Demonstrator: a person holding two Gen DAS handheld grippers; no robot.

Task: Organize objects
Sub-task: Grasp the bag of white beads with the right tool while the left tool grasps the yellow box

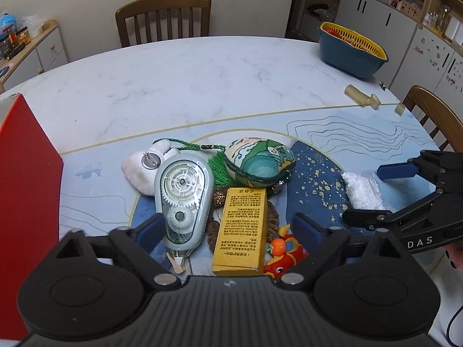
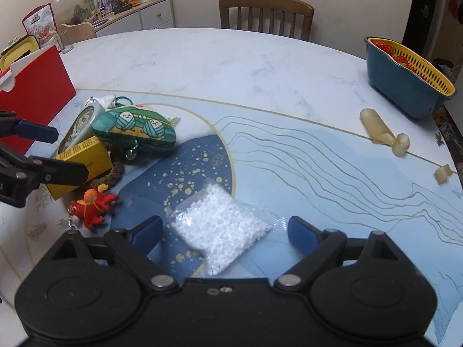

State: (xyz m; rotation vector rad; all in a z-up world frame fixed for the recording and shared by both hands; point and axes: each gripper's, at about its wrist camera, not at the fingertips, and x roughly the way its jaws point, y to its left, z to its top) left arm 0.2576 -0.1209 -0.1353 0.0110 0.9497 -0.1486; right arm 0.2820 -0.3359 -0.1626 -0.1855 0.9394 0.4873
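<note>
Left wrist cam looks fwd and down over the counter point(image 1: 202, 81), close above a yellow box point(image 1: 240, 228). Right wrist cam sits to its right, same heading, close over a bag of white beads point(image 2: 222, 228). Both views share the box, bag, blue basket point(image 1: 347, 55) and far chair point(image 1: 163, 17).

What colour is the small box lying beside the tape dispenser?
Yellow, with dark printed text on its top face; the box shows best in the left wrist view.
</note>
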